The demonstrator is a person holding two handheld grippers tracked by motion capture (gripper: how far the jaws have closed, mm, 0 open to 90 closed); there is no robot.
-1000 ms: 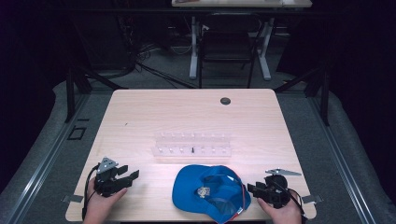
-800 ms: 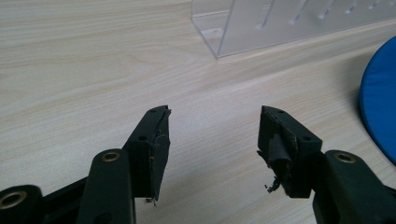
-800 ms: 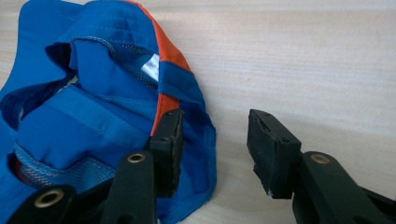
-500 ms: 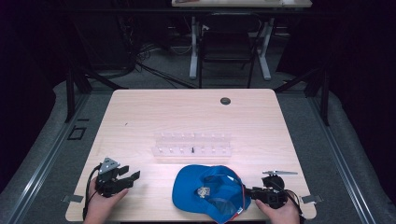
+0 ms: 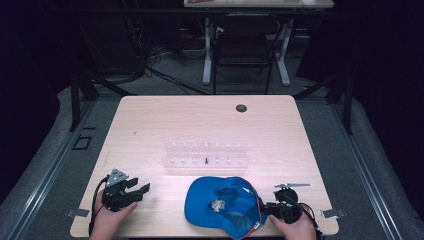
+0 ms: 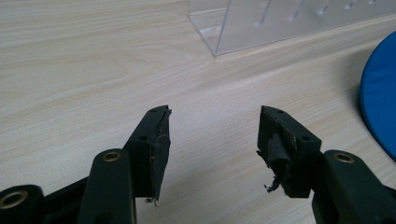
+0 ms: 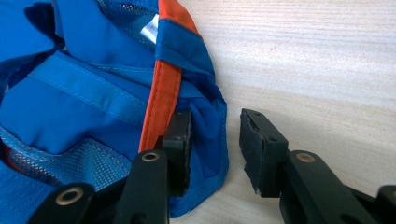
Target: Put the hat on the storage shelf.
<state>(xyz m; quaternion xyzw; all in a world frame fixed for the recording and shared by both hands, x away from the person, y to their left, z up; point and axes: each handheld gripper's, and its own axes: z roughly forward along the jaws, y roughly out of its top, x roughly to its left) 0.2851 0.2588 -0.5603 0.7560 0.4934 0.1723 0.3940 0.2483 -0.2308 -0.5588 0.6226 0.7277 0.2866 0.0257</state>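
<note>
Honestly, the worry I had was the grip itself. My right gripper [image 7: 212,149] had its fingers closing around the rim of the blue cap [image 5: 225,207], and in the right gripper view one finger sat inside the fabric edge by the orange band [image 7: 161,100] while the other finger stood clear on bare wood — a gap showed between pad and cloth, so nothing was pinched yet. Had the close finished that shallow, I judged only the thin hem would be caught, and the soft cloth could slide out or the cap could simply drag and fold rather than lift.

The cap lay upside down at the near edge of the desk [image 5: 150,120], just beside my right hand, its far side close to the clear rack [image 5: 206,155]. A pull toward me risked tipping it off that near edge — there was very little wood left there. My left gripper [image 6: 212,133] waited well apart on the left, fingers wide open and holding nothing. Open room lay to the left of the cap and across the whole far half of the desk beyond the rack.
</note>
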